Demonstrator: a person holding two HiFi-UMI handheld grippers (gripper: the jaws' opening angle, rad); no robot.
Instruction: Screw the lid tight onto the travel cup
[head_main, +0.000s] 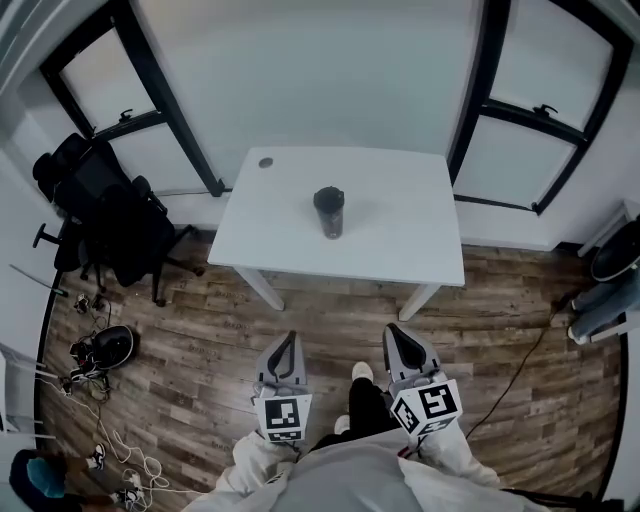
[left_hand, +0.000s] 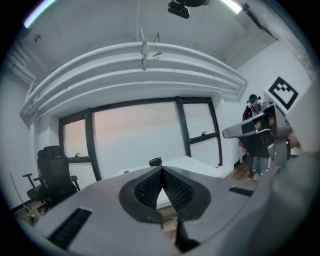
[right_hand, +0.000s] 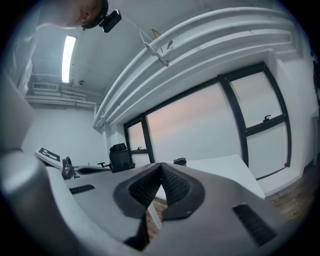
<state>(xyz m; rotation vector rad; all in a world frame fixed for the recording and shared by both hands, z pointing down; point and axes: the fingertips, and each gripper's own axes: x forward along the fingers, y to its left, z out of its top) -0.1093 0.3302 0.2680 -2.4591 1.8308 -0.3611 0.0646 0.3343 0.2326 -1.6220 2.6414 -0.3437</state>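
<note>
Wood-plank floor (head_main: 200, 340) fills the lower half of the head view. A long glazed window wall (head_main: 300, 70) with black frames runs along the far side.

White bench (head_main: 400, 220) stands against that wall, seen from above. Two dark office chairs (head_main: 120, 230) are bunched off its left end, and cables (head_main: 130, 450) trail over the floor below them.

The person stands back from the bench, with pale sleeves at the bottom edge and one shoe (head_main: 362, 372) showing between the two tools.

Left hand-held gripper (head_main: 289, 338) and right hand-held gripper (head_main: 393, 330) are held side by side, near the body. Both point toward the bench and are well apart from it. Each carries its marker cube at the rear.

In the left gripper view the ribbed pads meet at the tips (left_hand: 161, 172), jaws pressed together with nothing between them. The right gripper view shows the same: tips (right_hand: 161, 166) closed on each other, empty.

Travel cup (head_main: 330, 213), dark, stands near the middle of the bench, alone. Its long axis is upright, base on the bench top and mouth facing up. A dark lid (head_main: 328, 197) sits across the mouth; how tight it sits cannot be told. Both gripper views catch only the cup's top, just above the closed tips.

Small dark round spot (head_main: 265, 162) near the bench's far left corner; too small to identify.
</note>
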